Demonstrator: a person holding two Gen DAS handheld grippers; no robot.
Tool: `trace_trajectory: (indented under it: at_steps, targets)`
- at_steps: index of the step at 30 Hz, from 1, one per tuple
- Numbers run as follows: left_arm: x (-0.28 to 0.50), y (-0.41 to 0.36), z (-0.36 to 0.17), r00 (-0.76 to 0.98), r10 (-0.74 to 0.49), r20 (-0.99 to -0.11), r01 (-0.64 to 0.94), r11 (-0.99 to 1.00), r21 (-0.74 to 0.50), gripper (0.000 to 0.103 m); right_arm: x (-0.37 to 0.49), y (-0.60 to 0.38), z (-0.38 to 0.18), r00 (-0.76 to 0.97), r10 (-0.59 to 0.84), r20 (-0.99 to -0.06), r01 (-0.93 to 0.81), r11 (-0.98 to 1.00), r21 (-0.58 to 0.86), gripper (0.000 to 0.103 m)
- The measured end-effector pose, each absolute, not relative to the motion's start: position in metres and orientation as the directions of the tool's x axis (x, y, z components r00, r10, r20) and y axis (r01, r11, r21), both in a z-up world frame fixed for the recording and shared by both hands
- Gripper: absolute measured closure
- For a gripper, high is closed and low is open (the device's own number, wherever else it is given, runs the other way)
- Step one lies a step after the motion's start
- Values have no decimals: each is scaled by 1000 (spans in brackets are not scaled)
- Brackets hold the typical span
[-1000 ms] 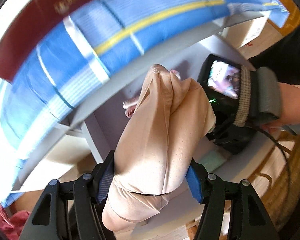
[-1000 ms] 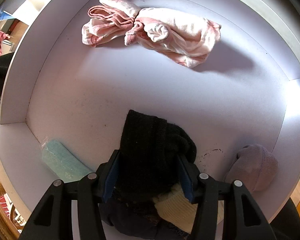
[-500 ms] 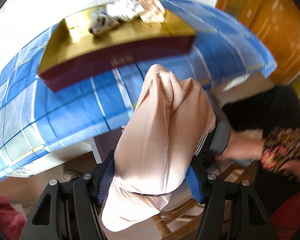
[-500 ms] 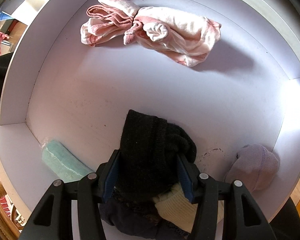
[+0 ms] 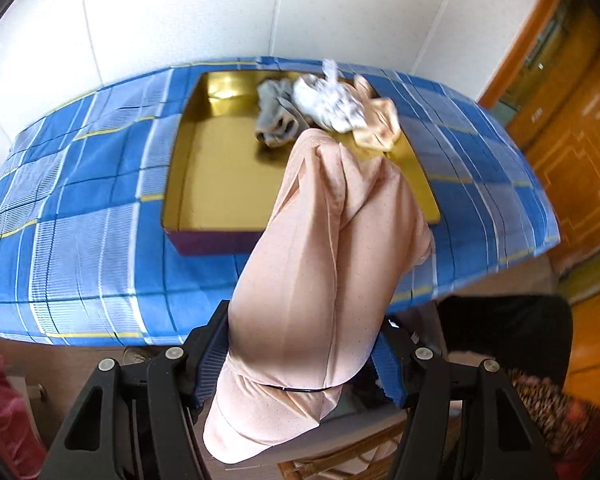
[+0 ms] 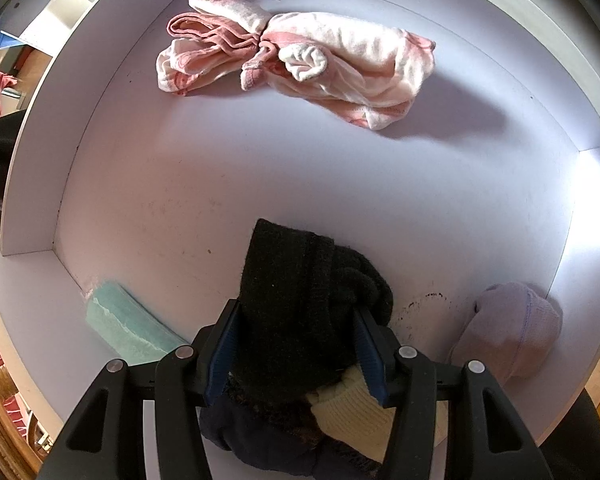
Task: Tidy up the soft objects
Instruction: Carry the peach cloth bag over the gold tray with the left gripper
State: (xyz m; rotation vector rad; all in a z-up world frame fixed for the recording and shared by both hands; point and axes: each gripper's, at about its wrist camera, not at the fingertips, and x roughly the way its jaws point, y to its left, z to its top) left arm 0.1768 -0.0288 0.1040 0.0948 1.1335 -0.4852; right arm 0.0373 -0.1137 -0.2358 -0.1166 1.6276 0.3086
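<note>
The left hand-held gripper (image 5: 300,356) grips a peach cloth (image 5: 324,272); next, probably, drop it in the gold box (image 5: 220,184). The right hand-held gripper (image 6: 296,348) grips a black sock (image 6: 300,300).

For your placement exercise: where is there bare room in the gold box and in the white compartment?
Gold box: near and left floor is bare; socks crowd its far right corner. White compartment: bare middle between pink clothes and black sock.

left tool (image 5: 300,360): black angular frame | blue ribbed pads | silver round screws on each finger link || right tool (image 6: 296,354): same black frame | blue ribbed pads | silver screws
</note>
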Motion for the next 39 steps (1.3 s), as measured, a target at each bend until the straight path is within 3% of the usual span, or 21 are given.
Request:
trace_trajectory:
  at_steps: [15,39]
  targets:
    - [252,-43,117,364,-336,-869,272,930,-245,38,38,-116,-239,-90,110,-990,-254,958,130,48]
    - [356,-52,80,386,-201,-900,45,979,-200,38,44,-130,-239,-100,142,-985,-202,966,160,48]
